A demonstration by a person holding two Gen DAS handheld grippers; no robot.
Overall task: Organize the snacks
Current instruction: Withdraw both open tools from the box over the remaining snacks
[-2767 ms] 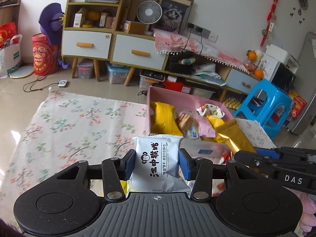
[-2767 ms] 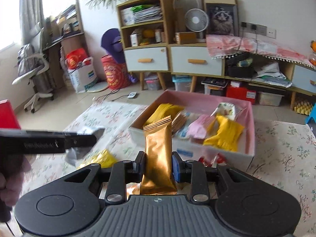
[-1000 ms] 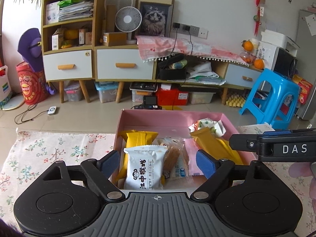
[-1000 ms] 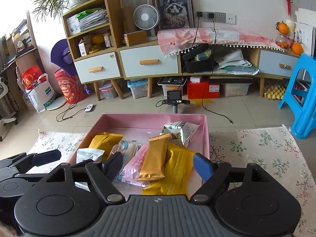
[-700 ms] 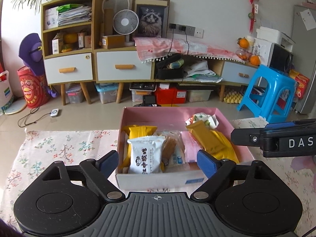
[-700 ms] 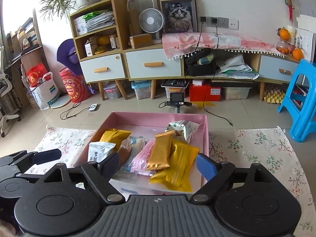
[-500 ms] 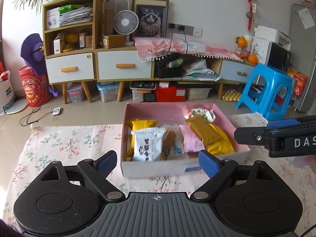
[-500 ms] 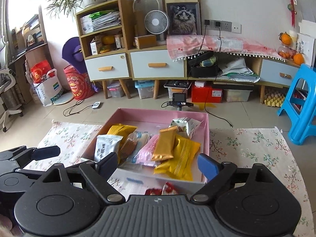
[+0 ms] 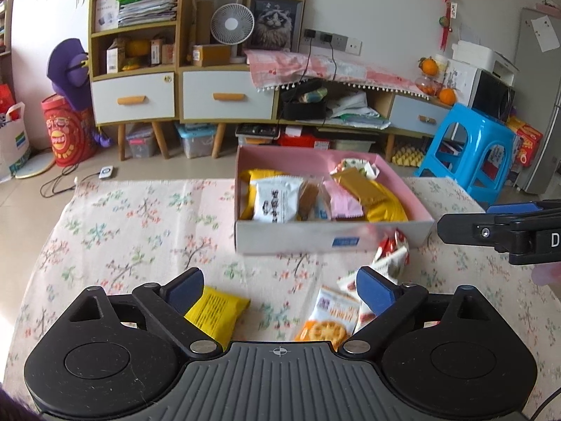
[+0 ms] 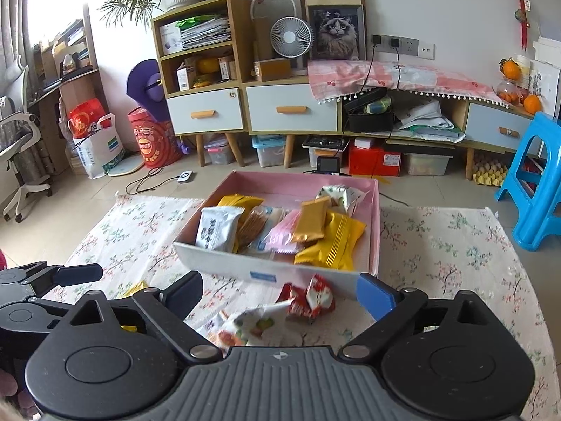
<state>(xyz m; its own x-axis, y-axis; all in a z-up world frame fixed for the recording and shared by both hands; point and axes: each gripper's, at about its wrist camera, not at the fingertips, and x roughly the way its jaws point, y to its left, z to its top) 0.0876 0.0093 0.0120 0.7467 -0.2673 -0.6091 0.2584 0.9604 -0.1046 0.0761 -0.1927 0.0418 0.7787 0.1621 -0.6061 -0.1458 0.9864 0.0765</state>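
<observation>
We have both claws spread wide, nothing gripped: left claw [image 9: 279,286], right claw [image 10: 279,289]. Pink box [image 9: 392,180] sits on the floral tabletop [image 9: 133,217], holding the white packet [image 9: 277,200] and gold packet [image 9: 354,186]. Loose in front: yellow packet [image 9: 217,312] and cracker packet [image 9: 328,321] by our left claw, red packet [image 10: 310,298] near the box front wall.

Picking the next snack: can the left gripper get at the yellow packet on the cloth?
Probably yes: the left gripper is open and empty, and the yellow packet lies flat just below its left finger, nothing on it.
</observation>
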